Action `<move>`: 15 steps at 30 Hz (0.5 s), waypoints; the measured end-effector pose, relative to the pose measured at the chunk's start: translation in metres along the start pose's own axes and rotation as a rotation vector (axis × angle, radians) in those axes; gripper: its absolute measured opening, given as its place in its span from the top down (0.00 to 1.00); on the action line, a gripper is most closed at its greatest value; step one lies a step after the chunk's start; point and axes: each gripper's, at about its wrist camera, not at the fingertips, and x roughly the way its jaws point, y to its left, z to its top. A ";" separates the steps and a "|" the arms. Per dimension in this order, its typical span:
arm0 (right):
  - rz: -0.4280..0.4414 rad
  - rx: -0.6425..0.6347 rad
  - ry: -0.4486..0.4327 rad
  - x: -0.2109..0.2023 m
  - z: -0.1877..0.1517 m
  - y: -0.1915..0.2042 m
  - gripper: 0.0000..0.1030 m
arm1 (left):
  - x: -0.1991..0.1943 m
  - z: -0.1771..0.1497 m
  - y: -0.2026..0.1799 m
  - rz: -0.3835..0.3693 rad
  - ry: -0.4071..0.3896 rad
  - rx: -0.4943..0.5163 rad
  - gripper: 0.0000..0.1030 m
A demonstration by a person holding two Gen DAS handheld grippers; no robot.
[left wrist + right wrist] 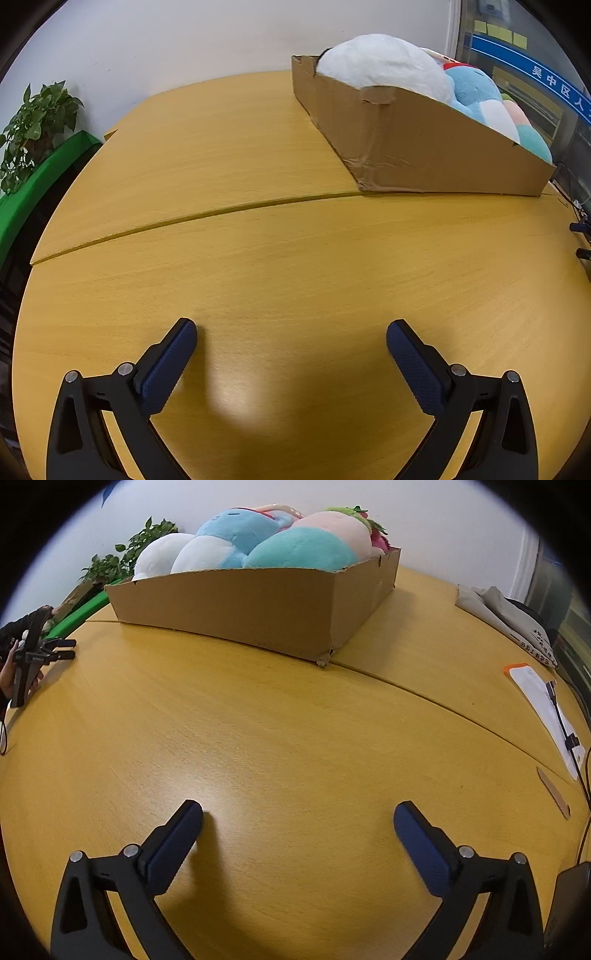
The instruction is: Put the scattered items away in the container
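Both jaws are spread wide and empty. The cardboard box point(258, 605) is seen ahead of the right gripper point(297, 821), and ahead-right of the left gripper point(291, 339). No loose toy is visible on the table point(258, 258).

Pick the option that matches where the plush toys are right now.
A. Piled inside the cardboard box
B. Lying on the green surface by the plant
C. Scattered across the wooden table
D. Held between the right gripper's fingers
A: the plush toys are heaped in the cardboard box, rising above its rim, while the right gripper stands open over bare table.
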 end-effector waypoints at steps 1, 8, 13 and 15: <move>0.000 0.001 0.000 0.000 0.000 -0.003 0.00 | -0.001 -0.001 0.000 -0.002 0.000 0.002 0.00; 0.000 -0.003 -0.002 0.001 0.002 -0.012 0.00 | 0.006 0.009 0.006 -0.034 0.002 0.046 0.00; -0.015 0.014 -0.001 0.004 0.006 -0.016 0.00 | 0.009 0.015 0.016 -0.043 0.004 0.061 0.00; -0.016 0.017 -0.002 0.004 0.006 -0.017 0.00 | 0.008 0.015 0.015 -0.044 0.004 0.061 0.00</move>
